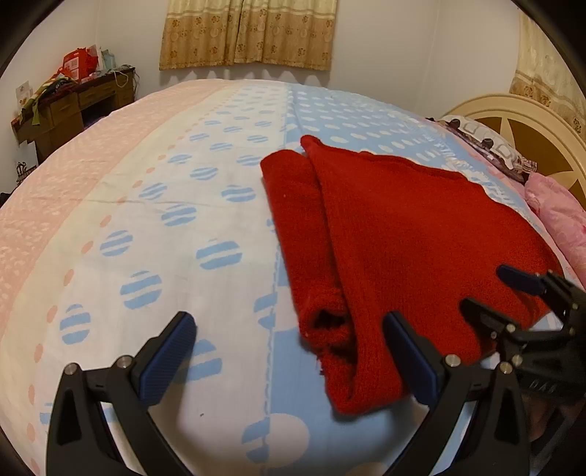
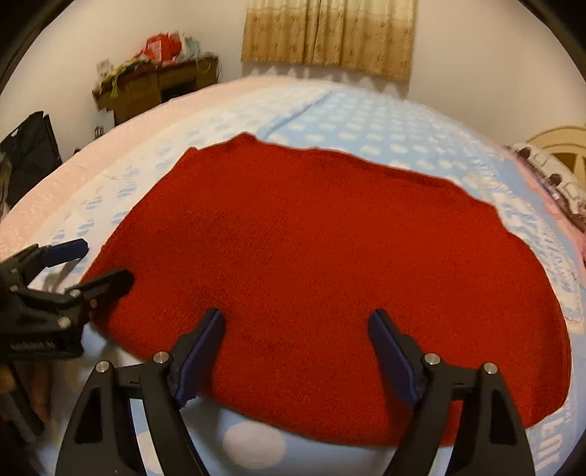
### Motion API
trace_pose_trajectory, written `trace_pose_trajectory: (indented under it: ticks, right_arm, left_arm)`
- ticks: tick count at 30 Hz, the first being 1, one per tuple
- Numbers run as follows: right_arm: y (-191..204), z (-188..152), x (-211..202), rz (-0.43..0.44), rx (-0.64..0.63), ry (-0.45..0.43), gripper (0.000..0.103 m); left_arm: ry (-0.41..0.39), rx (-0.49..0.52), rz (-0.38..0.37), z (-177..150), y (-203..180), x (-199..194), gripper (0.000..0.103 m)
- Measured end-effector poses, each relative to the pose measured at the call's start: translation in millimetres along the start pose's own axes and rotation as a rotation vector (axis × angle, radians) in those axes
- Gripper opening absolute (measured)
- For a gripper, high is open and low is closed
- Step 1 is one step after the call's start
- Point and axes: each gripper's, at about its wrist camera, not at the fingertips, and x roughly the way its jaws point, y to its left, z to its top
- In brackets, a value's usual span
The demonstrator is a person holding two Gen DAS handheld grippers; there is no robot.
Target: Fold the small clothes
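A red knitted sweater [image 1: 395, 227] lies flat on the bed, with one sleeve [image 1: 296, 227] folded along its left side and the cuff [image 1: 326, 322] toward me. My left gripper [image 1: 289, 326] is open wide at the sweater's near left corner. Its right finger [image 1: 406, 348] is over the red knit and its left finger is over bare sheet. In the right wrist view the sweater [image 2: 322, 234] fills the middle. My right gripper [image 2: 296, 322] is open above its near edge, with nothing pinched. The left gripper [image 2: 99, 261] shows at that view's left edge, and the right gripper [image 1: 487, 291] at the other view's right.
The bed sheet [image 1: 183, 205] is blue, white and pink with dot patterns. Pillows [image 1: 487, 142] and a round headboard [image 1: 523, 128] lie to the right. A cluttered wooden desk [image 1: 69, 106] stands at the back left, a black bag [image 2: 31, 150] beside the bed, and curtains [image 1: 249, 33] behind.
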Motion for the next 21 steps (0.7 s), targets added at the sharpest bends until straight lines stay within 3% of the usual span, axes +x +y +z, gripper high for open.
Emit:
trace_pose_trajectory:
  ticks: [21]
  right_arm:
    - [1.4,-7.9,-9.6,-0.030,-0.027,-0.010,0.082]
  left_arm:
    - [-0.026,-0.016,-0.029,-18.2,11.1,-21.6,0.103]
